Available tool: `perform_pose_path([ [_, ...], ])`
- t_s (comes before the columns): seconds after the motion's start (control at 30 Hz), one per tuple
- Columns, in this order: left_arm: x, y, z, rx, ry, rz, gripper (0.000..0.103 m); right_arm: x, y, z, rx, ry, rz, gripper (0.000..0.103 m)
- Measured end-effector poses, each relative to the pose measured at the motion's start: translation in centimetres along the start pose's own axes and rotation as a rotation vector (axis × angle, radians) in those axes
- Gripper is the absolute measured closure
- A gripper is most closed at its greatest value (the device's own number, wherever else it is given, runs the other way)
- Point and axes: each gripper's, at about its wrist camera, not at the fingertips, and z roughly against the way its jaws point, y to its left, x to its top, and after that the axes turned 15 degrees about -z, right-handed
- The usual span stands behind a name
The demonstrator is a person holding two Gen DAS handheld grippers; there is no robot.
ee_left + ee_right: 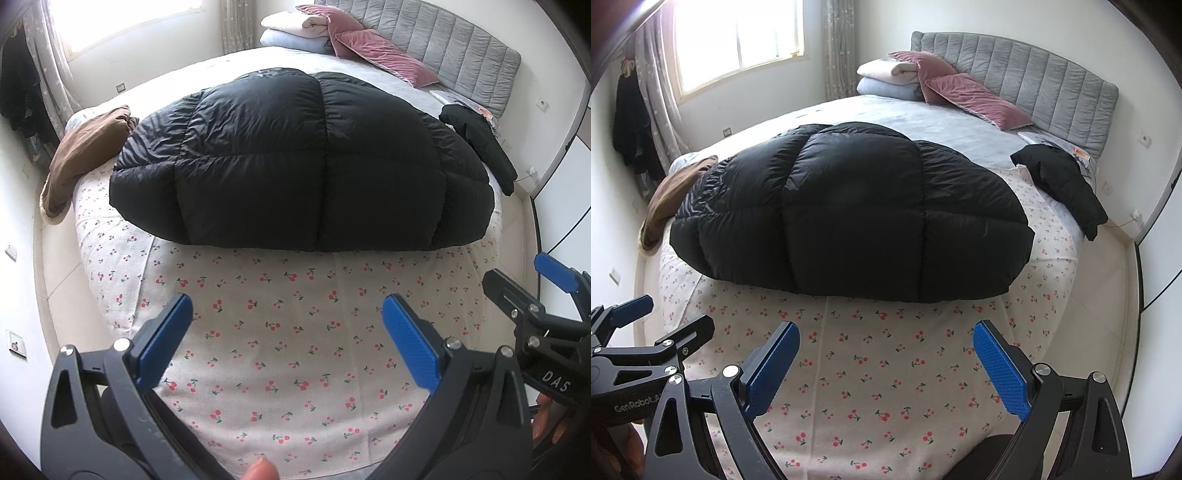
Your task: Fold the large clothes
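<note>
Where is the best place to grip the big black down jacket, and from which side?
Probably the near hem of the black down jacket, approached from the foot of the bed: that edge faces both open grippers, left gripper and right gripper, over the bare cherry-print sheet.

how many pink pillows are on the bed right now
2. One pink pillow leans on the folded blankets by the headboard; the other lies just beside it. More could be hidden behind.

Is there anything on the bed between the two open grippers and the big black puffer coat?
Nothing visible. Only bare cherry-print sheet lies between the left gripper, the right gripper and the black puffer coat. The brown garment and small black garment lie off to the sides.
</note>
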Motion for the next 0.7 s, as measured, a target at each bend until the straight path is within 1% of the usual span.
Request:
perform_pose_path([
  [0.7,0.04,0.23,-0.08,0.023,0.011,-0.002,0.001,-0.18,0.08,-0.03,-0.004,0.003,-0.005,0.007],
])
